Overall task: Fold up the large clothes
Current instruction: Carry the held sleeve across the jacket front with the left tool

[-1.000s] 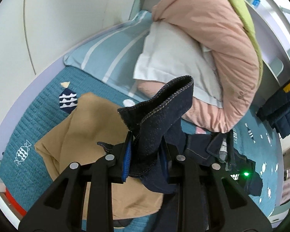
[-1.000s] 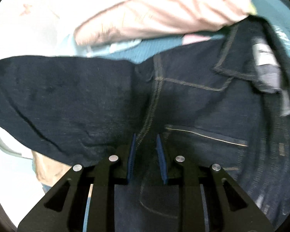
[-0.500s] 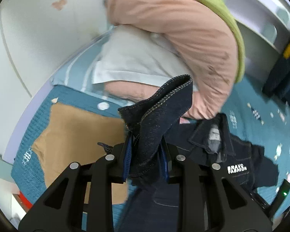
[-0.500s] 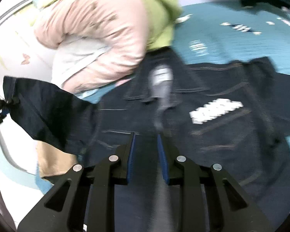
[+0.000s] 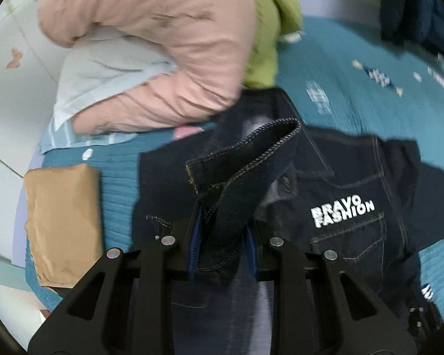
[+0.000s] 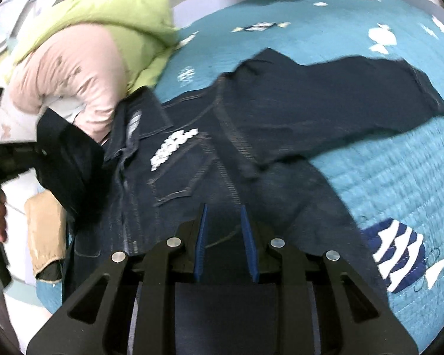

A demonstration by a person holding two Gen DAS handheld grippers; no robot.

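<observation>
A dark denim jacket (image 5: 355,183) with white "BRAVO FASHION" lettering lies spread on the teal bed cover (image 5: 355,68). My left gripper (image 5: 223,230) is shut on the jacket's sleeve cuff (image 5: 251,153), which stands up out of the jaws above the jacket's body. In the right wrist view the jacket (image 6: 281,124) lies flat with one sleeve (image 6: 370,94) stretched to the right. My right gripper (image 6: 224,236) sits low over the jacket's lower part with denim between its jaws. The left gripper holding the cuff shows at the left of that view (image 6: 59,153).
A pink and green duvet (image 5: 168,47) with a white pillow (image 5: 103,74) is piled at the head of the bed. A folded tan garment (image 5: 62,224) lies at the left bed edge. A dark puffer coat (image 5: 423,9) hangs at the far right.
Both views have swung right and risen. My left gripper has carried the sleeve cuff over the jacket's body. The jacket now lies spread flatter with its lettering in view.
</observation>
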